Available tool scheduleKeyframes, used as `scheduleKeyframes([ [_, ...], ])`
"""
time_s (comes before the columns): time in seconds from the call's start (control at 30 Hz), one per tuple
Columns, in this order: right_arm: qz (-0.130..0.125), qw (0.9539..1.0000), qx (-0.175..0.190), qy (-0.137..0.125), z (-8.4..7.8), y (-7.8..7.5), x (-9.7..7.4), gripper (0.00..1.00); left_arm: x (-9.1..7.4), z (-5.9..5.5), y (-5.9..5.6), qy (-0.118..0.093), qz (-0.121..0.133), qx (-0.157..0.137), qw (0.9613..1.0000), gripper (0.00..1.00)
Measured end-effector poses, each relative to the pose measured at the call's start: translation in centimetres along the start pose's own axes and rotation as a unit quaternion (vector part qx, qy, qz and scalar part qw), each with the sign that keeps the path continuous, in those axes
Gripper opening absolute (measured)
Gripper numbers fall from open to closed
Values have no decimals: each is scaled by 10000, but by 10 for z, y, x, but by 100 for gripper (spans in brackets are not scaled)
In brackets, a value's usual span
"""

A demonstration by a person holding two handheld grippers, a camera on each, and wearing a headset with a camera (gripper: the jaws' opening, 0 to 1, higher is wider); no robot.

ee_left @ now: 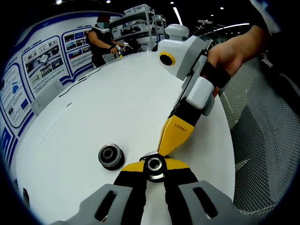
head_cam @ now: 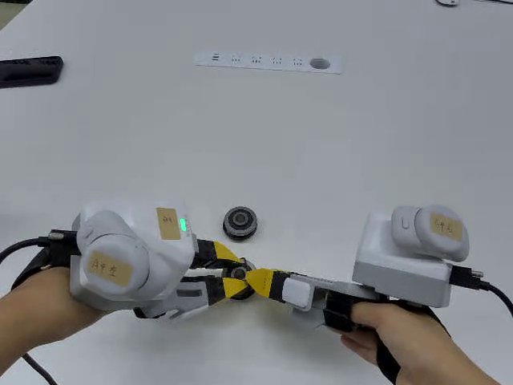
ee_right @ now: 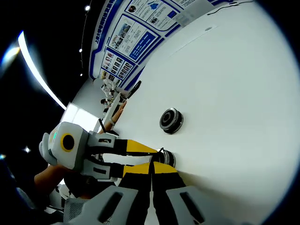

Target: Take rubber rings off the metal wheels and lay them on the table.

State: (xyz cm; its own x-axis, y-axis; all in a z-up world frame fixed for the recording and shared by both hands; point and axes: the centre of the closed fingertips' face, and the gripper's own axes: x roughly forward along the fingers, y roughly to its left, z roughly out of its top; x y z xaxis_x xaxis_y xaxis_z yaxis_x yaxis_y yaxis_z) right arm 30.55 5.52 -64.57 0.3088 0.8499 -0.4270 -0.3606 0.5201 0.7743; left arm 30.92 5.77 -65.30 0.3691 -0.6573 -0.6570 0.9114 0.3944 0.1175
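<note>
Here, on the worktop [head_cam: 361, 136]: two metal wheels near the close edge, with both tools meeting at one of them.
Left side: the left hand-held gripper [ee_left: 154, 161] has its jaws closed onto the held wheel [ee_left: 154, 168], one yellow tip on each side of it.
Right side: the right hand-held gripper [ee_right: 152, 162] has its jaws drawn almost together, with only a thin slit between them. The tips sit against the rim of the held wheel, but I cannot tell whether anything is pinched in that slit.
Meeting point: in the head view the two point straight at each other, left tool from the left and right tool from the right, tips touching at the wheel.
Height: the held wheel is down at the worktop's surface — I cannot tell whether it rests on it.
Second piece: the loose wheel [head_cam: 240, 222] lies just beyond the tips, apart from both tools, with a dark rubber ring [head_cam: 227, 222] around its metal hub.
Far side: a white power strip [head_cam: 268, 61] — and a black object [head_cam: 30, 70] at the left edge.
</note>
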Motion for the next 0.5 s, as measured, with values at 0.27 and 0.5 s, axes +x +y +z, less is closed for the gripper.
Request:
scheduleKeyframes([
  [0.27,-90,10000,-18,-5,0,-3,1,1,0,0,0,51,17,-37,10000,14],
  [0.5,-174,9997,-180,15,-1,-3,2,1,-6,-3,2,238,53,138,9996,17],
])
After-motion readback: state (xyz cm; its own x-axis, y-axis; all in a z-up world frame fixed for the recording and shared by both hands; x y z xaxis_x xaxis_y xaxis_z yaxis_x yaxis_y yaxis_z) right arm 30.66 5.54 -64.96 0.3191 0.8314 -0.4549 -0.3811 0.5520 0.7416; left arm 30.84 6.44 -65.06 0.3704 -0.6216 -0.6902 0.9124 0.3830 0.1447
